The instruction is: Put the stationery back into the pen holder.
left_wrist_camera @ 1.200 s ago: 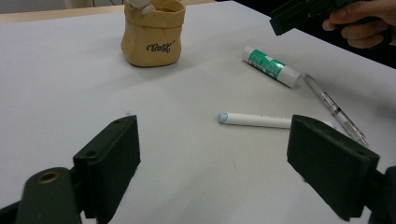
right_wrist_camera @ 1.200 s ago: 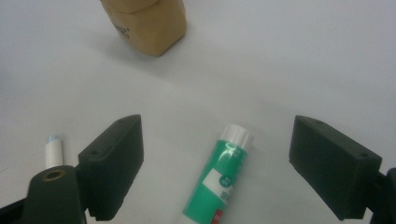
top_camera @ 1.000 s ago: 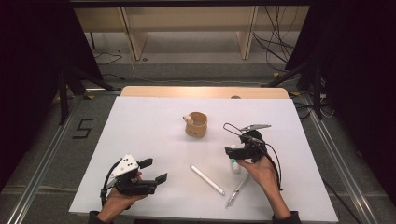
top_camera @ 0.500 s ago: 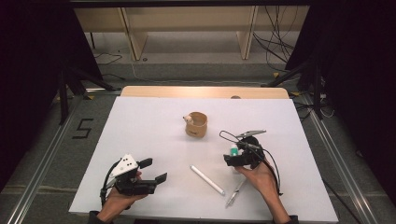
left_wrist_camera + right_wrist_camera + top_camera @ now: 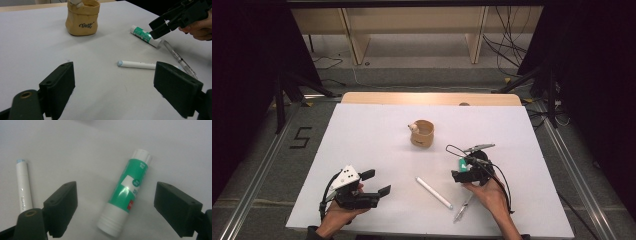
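Two jaws: right gripper point(image 5: 116, 207) hanging spread wide over glue stick point(image 5: 127, 195)
Glue stick: looking light, rigid, slick; gripping mid-barrel

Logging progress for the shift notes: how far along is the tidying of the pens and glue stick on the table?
Nothing looks put away yet. In hand: the right gripper, jaws open, hovers over the green glue stick, not gripping it. The white marker and clear pen lie on the table; the tan cup waits. The left gripper rests open.
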